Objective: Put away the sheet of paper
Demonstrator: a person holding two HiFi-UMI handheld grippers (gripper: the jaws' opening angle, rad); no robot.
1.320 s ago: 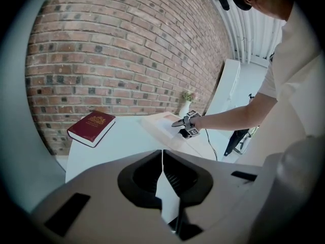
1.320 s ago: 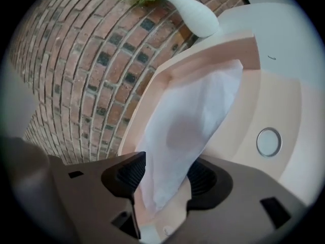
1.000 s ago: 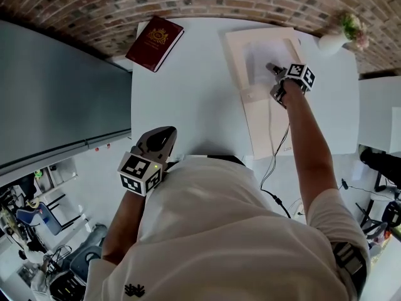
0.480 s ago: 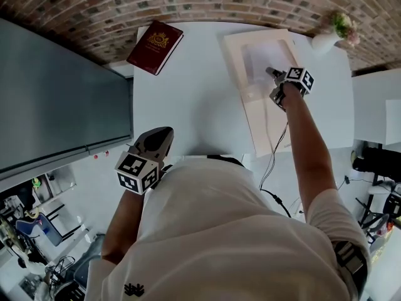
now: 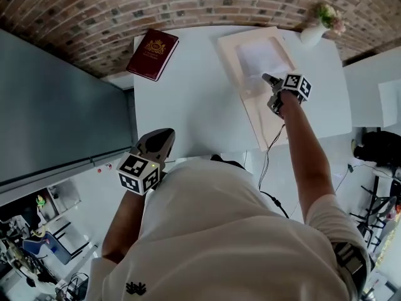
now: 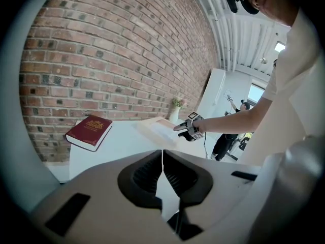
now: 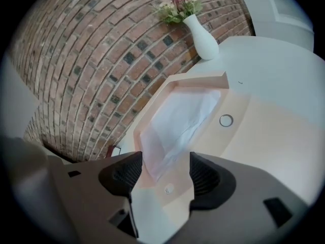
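Right gripper (image 5: 266,78) (image 7: 161,172): fingers apart, nothing between them, poised over the open pale folder (image 5: 265,121) (image 7: 259,131) at the near end of the sheet of paper (image 5: 260,58) (image 7: 177,121). Contact with the paper cannot be confirmed.

Left gripper (image 5: 164,134) (image 6: 162,166): fingers together, empty, at the table's (image 5: 188,105) near edge, well apart from the folder.

Bare table lies between the red book (image 5: 152,54) (image 6: 89,131) and the folder. A vase of flowers (image 5: 313,31) (image 7: 200,34) stands near the folder's far corner, by the brick wall.

The sheet lies flat in the folder's far half. Its long axis runs from the vase side towards the book side.
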